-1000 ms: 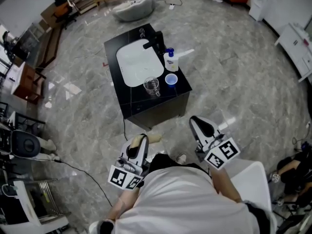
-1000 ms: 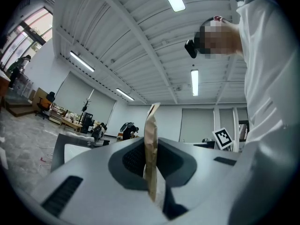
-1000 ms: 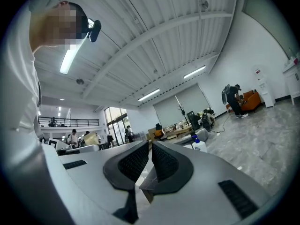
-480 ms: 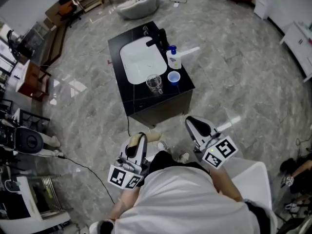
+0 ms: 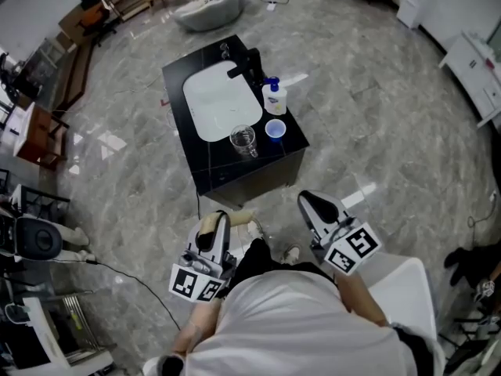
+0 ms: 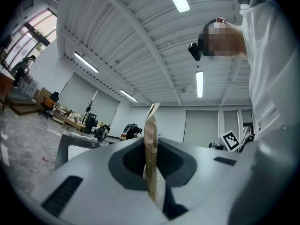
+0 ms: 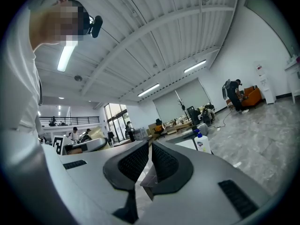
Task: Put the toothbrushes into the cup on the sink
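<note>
Left tongs (image 5: 211,224): pressed on a tan paper packet (image 6: 151,144). It stands edge-on between the pads and pokes up past the tips. From the head view the packet juts out to the right of the tongs, low in the frame and close to my body.

Right tongs (image 5: 313,204): jaws almost together, only a sliver of gap. A thin clear strip (image 7: 147,184) sits low between the pads; I cannot tell what kind of thing it is.

Both tools hang over the grey marble floor (image 5: 376,131), well apart from the black counter (image 5: 215,171), short of its front edge.

On the counter:
- White basin (image 5: 219,104) with a black faucet (image 5: 246,63) at its far side.
- White pump bottle (image 5: 274,99) with a blue top, at the basin's right.
- Blue cup (image 5: 275,128) just in front of the bottle.
- Clear glass cup (image 5: 243,139) to the left of the blue one, at the basin's near rim. Both cups are upright.

Against a second ago:
- The counter sits a touch higher and further left in the head view, having swung right in between.
- The bottle, the cups and the faucet keep the same places relative to one another.
- Both tongs stay at about the same spots beside me, and the packet still juts from the left one.
</note>
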